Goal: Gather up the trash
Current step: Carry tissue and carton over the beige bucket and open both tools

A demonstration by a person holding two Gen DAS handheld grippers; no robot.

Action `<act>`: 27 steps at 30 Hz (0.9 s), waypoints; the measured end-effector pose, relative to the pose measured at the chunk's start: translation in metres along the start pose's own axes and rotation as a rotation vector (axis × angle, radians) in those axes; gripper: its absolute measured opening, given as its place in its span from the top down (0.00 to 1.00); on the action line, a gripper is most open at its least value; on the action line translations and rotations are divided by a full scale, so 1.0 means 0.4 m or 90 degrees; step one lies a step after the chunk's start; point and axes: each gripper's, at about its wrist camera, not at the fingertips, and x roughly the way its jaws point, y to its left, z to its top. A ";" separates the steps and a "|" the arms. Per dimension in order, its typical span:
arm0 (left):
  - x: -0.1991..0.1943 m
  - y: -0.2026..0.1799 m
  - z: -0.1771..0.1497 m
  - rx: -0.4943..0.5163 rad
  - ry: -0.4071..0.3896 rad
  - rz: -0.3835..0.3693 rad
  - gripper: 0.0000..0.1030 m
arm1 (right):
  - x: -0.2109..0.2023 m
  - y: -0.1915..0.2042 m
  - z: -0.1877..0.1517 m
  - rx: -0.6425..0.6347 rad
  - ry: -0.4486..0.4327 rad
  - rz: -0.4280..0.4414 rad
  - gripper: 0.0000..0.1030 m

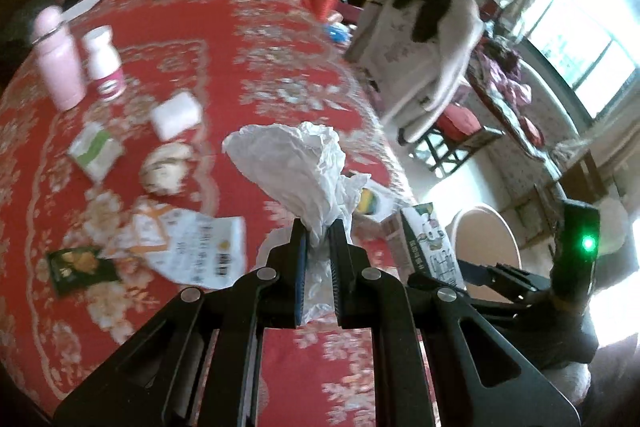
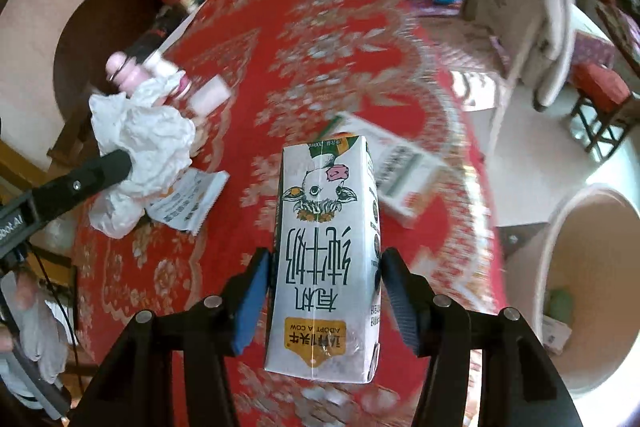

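Trash is held in both tools at this moment. The crumpled white tissue (image 1: 292, 167) is pinched between the pads of the left gripper (image 1: 318, 239), whose jaws are pressed together on its lower part, so that the bulk of the paper stands free above the tips. The milk carton (image 2: 326, 259) is clamped by its two narrow sides in the right gripper (image 2: 324, 291), the jaws half spread to the width of the box, and the blue pads (image 2: 252, 303) lie against the cardboard. Both things hang above the red flowered tablecloth (image 1: 256, 39), near the table's edge.

The step in hand looks like the carrying to the bin. A pale round bin (image 2: 592, 287) stands on the floor just beside the table, to the right in the right wrist view, with some items already inside. To do it well, I think each tool should come fully over the opening before the jaws are spread, because the tissue is light and can drift to the side, and the carton is long and may strike the rim if it goes in crosswise. It seems better to release one thing, then the other, so the grippers do not cross.

More trash waits on the cloth: a printed wrapper (image 1: 192, 247), a dark green packet (image 1: 80, 269) and a small green and white box (image 1: 94, 149). The pink flask (image 1: 58, 59) and the white bottle (image 1: 104, 63) stand upright and are probably not trash.
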 end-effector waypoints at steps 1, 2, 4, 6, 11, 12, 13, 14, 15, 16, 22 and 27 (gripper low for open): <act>0.008 -0.021 0.001 0.009 0.003 -0.006 0.92 | -0.013 -0.018 -0.003 0.008 -0.006 -0.004 0.47; 0.017 -0.043 0.002 0.018 0.007 -0.011 0.92 | -0.029 -0.040 -0.007 0.019 -0.012 -0.009 0.47; 0.034 -0.086 0.004 0.037 0.013 -0.023 0.92 | -0.059 -0.079 -0.019 0.036 -0.022 -0.019 0.47; 0.049 -0.123 0.005 0.052 0.018 -0.034 0.92 | -0.084 -0.127 -0.030 0.058 -0.031 -0.032 0.47; 0.092 -0.241 0.006 0.098 0.036 -0.066 0.92 | -0.137 -0.239 -0.065 0.117 -0.046 -0.061 0.47; 0.101 -0.265 0.005 0.106 0.039 -0.072 0.92 | -0.148 -0.262 -0.072 0.129 -0.049 -0.067 0.47; 0.111 -0.289 0.003 0.115 0.044 -0.079 0.92 | -0.158 -0.286 -0.079 0.140 -0.051 -0.074 0.47; 0.120 -0.311 0.000 0.122 0.048 -0.085 0.92 | -0.169 -0.310 -0.088 0.152 -0.053 -0.082 0.47; 0.134 -0.336 0.000 0.130 0.055 -0.093 0.92 | -0.181 -0.331 -0.096 0.161 -0.055 -0.088 0.47; 0.145 -0.357 -0.002 0.137 0.060 -0.099 0.92 | -0.189 -0.349 -0.103 0.170 -0.056 -0.095 0.47; 0.220 -0.477 -0.027 0.169 0.098 -0.132 0.92 | -0.220 -0.462 -0.148 0.222 -0.050 -0.127 0.47; 0.286 -0.557 -0.053 0.184 0.129 -0.149 0.92 | -0.231 -0.537 -0.186 0.254 -0.038 -0.141 0.47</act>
